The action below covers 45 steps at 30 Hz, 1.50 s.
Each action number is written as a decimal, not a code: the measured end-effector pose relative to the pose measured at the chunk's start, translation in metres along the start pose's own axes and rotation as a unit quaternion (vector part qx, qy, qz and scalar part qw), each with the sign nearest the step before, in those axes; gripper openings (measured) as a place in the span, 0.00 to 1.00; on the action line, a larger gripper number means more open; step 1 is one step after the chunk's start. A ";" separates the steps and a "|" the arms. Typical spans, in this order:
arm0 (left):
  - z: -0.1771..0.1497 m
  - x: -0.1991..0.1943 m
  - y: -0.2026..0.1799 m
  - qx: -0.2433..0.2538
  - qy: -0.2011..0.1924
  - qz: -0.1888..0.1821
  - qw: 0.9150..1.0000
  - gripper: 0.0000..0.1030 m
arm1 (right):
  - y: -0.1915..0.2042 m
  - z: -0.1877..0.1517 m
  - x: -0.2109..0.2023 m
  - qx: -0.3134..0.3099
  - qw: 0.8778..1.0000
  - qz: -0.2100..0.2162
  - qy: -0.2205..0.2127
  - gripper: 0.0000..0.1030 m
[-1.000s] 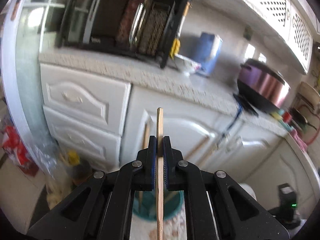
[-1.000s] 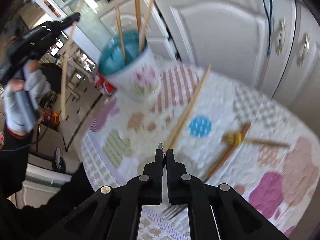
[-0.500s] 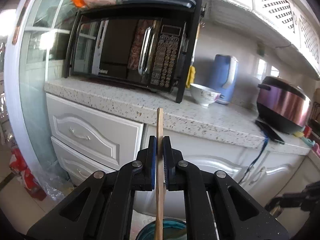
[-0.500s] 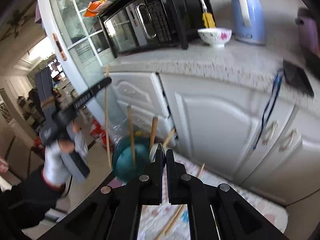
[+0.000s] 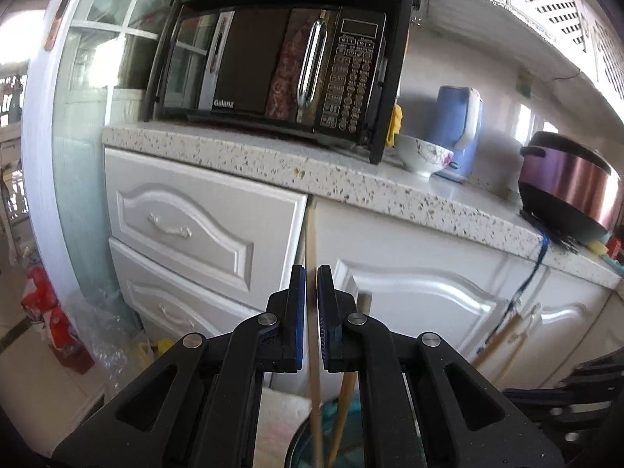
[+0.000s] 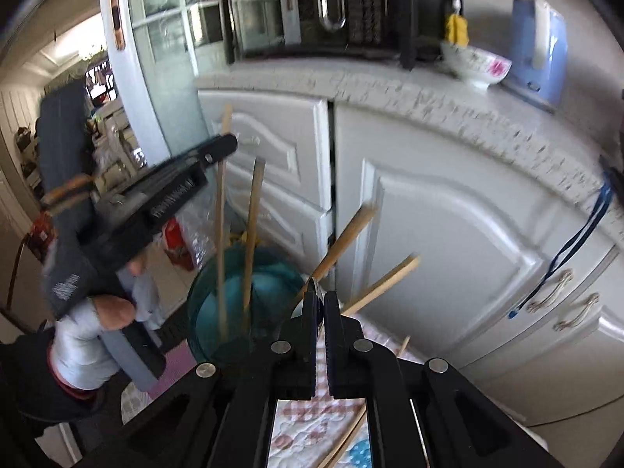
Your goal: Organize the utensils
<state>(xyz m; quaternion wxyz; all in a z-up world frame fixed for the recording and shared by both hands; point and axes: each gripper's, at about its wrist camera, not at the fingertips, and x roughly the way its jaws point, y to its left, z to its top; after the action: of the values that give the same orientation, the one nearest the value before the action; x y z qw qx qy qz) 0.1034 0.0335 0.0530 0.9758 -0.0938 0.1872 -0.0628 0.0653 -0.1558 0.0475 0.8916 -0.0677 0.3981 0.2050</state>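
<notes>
I am holding a chopstick [image 5: 311, 257] upright in my left tool [image 5: 311, 284], its blue pads pinching the stick, whose lower end is reaching down into the teal cup [image 6: 249, 284]. Three more sticks are leaning in that cup [image 5: 312, 448], two steep and one tilted toward the cabinet doors [image 6: 448, 234]. My right tool [image 6: 320, 304] is closed on nothing, sitting just beside the cup's rim and pointing down over the patterned cloth [image 6: 312, 429] on the table, where a loose chopstick [image 6: 380, 284] is lying slanted with its far end raised. My left hand [image 6: 105, 312] is gripping the tool's handle at the left of the cup. Open room is lying between the cup and the cabinet doors; the speckled counter edge [image 5: 351, 179] is overhanging them. On the microwave [image 5: 273, 66] door I am reading "Galanz". The keypad's labels are too small to read.
</notes>
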 end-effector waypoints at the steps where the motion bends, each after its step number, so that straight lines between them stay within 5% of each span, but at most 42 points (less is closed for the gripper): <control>1: -0.003 -0.003 0.001 0.002 0.004 0.000 1.000 0.05 | 0.000 -0.003 0.003 0.001 1.000 0.004 0.005 0.03; 10: -0.026 -0.015 0.000 0.009 0.063 -0.014 0.998 0.05 | -0.002 -0.018 0.015 0.027 0.999 0.029 0.033 0.04; 12: -0.026 -0.019 0.001 0.004 0.066 -0.014 0.998 0.05 | -0.006 -0.019 0.010 0.039 0.998 0.037 0.030 0.08; 15: -0.025 -0.024 0.000 0.000 0.075 -0.018 0.997 0.06 | -0.012 -0.023 -0.002 0.060 0.997 0.050 0.018 0.27; 20: -0.024 -0.039 -0.001 -0.007 0.079 -0.027 0.996 0.25 | -0.020 -0.033 -0.022 0.080 0.995 0.052 0.006 0.27; 25: -0.031 -0.059 -0.004 -0.005 0.087 -0.034 0.996 0.28 | -0.027 -0.058 -0.035 0.097 0.994 0.043 0.009 0.31; 34: -0.060 -0.080 -0.014 0.001 0.124 -0.041 0.991 0.28 | -0.048 -0.134 0.031 0.147 0.981 0.005 0.123 0.27; 45: -0.084 -0.089 -0.021 0.013 0.163 -0.049 0.985 0.28 | -0.050 -0.156 0.081 0.174 0.972 0.005 0.159 0.18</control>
<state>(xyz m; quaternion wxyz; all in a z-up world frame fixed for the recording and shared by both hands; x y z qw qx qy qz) -0.0122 0.0134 0.0117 0.9294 -0.0781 0.3377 -0.1270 0.0283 -0.2206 -0.1193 0.8140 0.0589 0.5645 0.1235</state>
